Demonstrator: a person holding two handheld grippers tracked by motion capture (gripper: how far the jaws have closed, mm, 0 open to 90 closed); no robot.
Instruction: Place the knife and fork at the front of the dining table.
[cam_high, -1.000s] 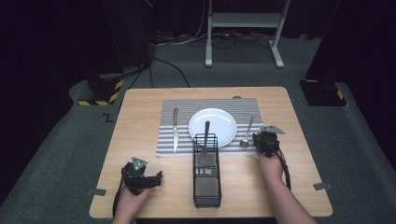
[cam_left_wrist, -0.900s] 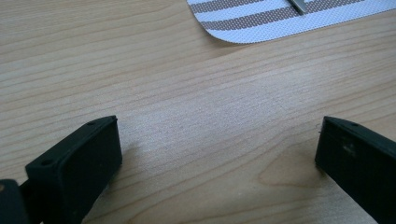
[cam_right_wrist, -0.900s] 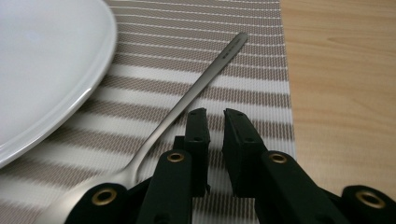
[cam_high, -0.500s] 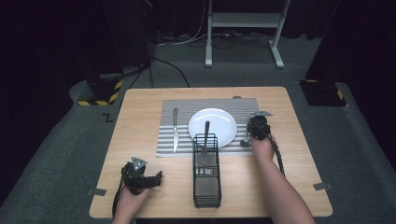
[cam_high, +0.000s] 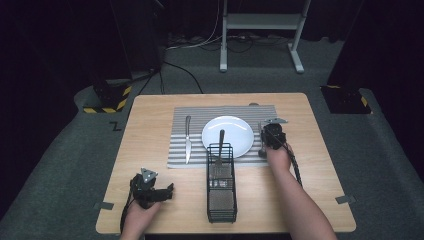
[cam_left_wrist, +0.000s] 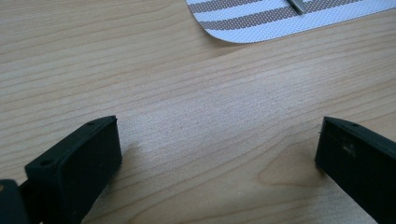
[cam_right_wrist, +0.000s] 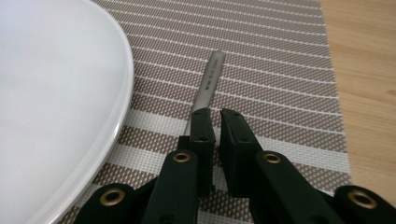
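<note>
A white plate (cam_high: 227, 135) sits on a striped placemat (cam_high: 200, 117), with a knife (cam_high: 188, 137) to its left and a spoon (cam_high: 260, 145) to its right. My right gripper (cam_high: 267, 137) hangs low over the spoon. In the right gripper view its jaws (cam_right_wrist: 217, 114) stand shut with a thin slit and nothing between them. The spoon's handle (cam_right_wrist: 209, 84) runs out from under the left jaw, beside the plate (cam_right_wrist: 56, 93). My left gripper (cam_high: 167, 192) rests open at the table's near left, its jaws (cam_left_wrist: 219, 154) wide over bare wood.
A black wire basket (cam_high: 221, 200) stands in front of the plate with a fork (cam_high: 220, 145) upright in its far end. Bare wood lies right of the placemat (cam_right_wrist: 280, 70). The placemat's corner (cam_left_wrist: 261, 18) shows ahead of the left gripper.
My right gripper has moved away from the person and a little left, from beside the placemat to over the spoon. The left gripper has stayed put.
</note>
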